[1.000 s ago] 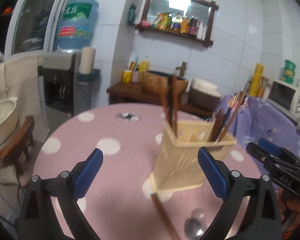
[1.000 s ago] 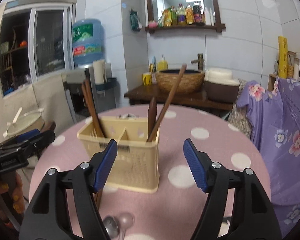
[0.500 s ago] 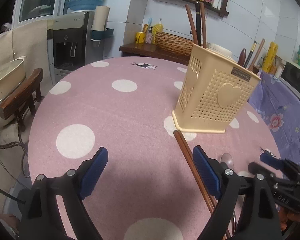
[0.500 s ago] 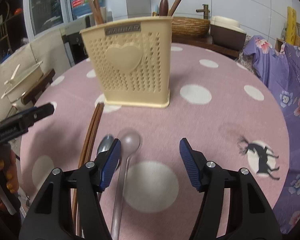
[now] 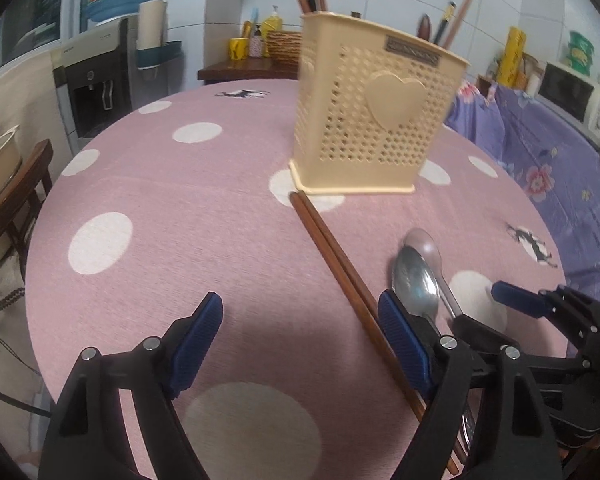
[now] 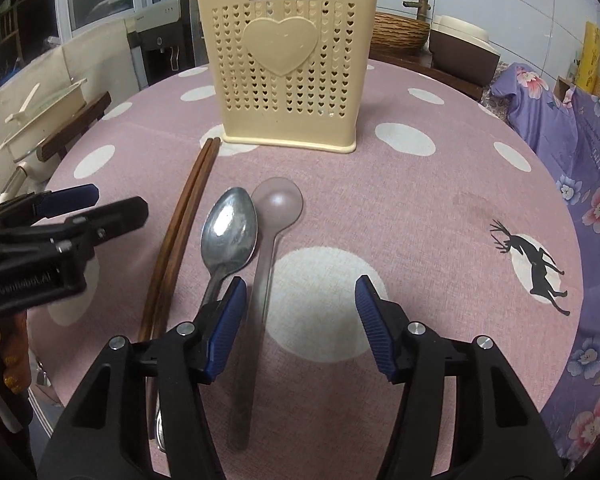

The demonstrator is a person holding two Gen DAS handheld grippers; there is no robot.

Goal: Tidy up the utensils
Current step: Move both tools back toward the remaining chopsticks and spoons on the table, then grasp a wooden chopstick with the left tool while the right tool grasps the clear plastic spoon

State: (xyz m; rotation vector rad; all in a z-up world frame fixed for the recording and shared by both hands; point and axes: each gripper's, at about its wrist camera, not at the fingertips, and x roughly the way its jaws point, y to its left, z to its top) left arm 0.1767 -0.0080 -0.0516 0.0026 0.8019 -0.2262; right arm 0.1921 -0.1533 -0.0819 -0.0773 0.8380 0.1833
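Cream perforated utensil holder [image 6: 288, 68] with a raised heart stands upright, well ahead of the right jaws; wooden utensil handles poke out of its top. Pair of brown chopsticks [image 6: 180, 236] lies flat, side by side — tips almost at the holder's base, running back past the left side of the right jaws. Steel spoon [image 6: 230, 236] lies bowl up just outside the right gripper's left finger. Translucent plastic spoon [image 6: 274, 216] lies beside it — handle running between the right jaws, close to that finger.
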